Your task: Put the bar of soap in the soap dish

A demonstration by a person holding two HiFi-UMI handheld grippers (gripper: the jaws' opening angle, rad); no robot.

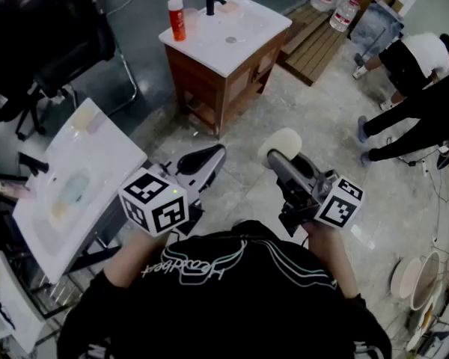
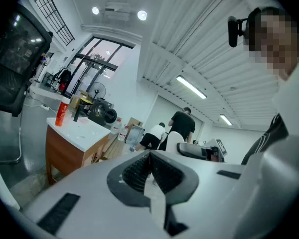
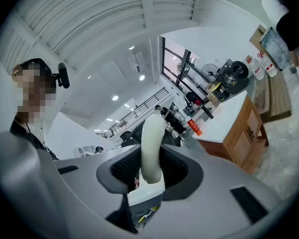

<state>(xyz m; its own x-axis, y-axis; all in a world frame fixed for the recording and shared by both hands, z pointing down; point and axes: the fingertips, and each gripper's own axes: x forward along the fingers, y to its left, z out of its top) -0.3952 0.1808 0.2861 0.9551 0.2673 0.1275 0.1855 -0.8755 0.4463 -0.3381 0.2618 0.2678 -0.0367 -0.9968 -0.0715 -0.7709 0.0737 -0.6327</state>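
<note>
A cream bar of soap (image 3: 152,138) stands on edge between the pads of my right gripper (image 3: 151,156), which is shut on it. In the head view the soap (image 1: 281,141) sticks out past the right gripper (image 1: 278,158), held level above the floor. My left gripper (image 1: 212,157) is beside it on the left, shut with nothing in it; its pads (image 2: 139,171) meet at the tips. A pale greenish oval thing, perhaps a soap dish (image 1: 72,188), lies on the white sink top (image 1: 112,152) at the left, apart from both grippers.
Ahead stands a wooden vanity (image 1: 223,73) with a white top, a black tap (image 1: 211,0) and a red bottle (image 1: 177,19). A black office chair (image 1: 49,43) is at the far left. People (image 1: 415,58) stand at the far right beside a wooden pallet (image 1: 314,43).
</note>
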